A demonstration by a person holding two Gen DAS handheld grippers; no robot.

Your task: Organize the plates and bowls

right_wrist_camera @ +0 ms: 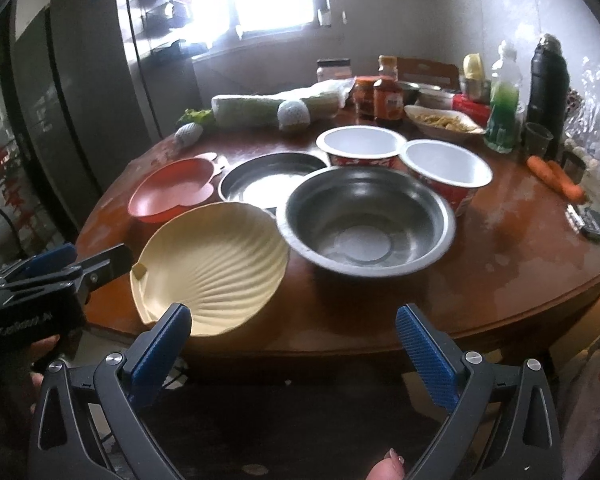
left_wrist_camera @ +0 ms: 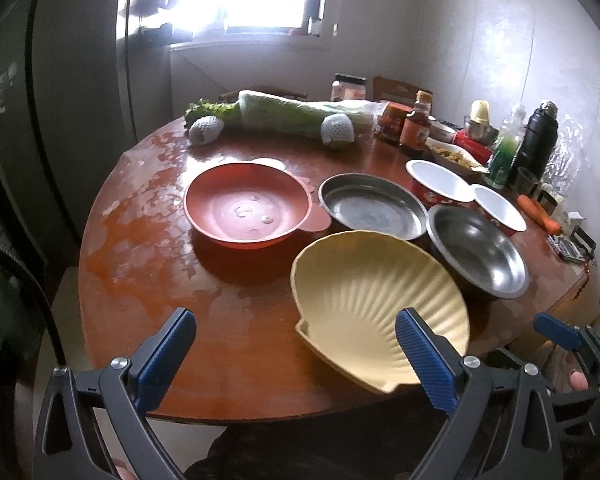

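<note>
Already overhanging the round wooden table's (right_wrist_camera: 500,300) near edge, the cream shell-shaped plate (right_wrist_camera: 212,264) could tip off if nudged — both the left gripper (left_wrist_camera: 296,338) and the right gripper (right_wrist_camera: 294,334) stood spread apart, holding nothing.

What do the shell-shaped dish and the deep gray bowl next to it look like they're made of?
Shell-shaped dish: probably plastic or melamine, since the cream surface is matte and its ribs look molded. Deep gray bowl: likely stainless steel, with a dull, brushed sheen and reflections inside.

Both grippers (left_wrist_camera: 296,344) (right_wrist_camera: 294,342) are built of black frames, blue ribbed finger pads (right_wrist_camera: 424,354) and silver screws (left_wrist_camera: 119,363).
</note>
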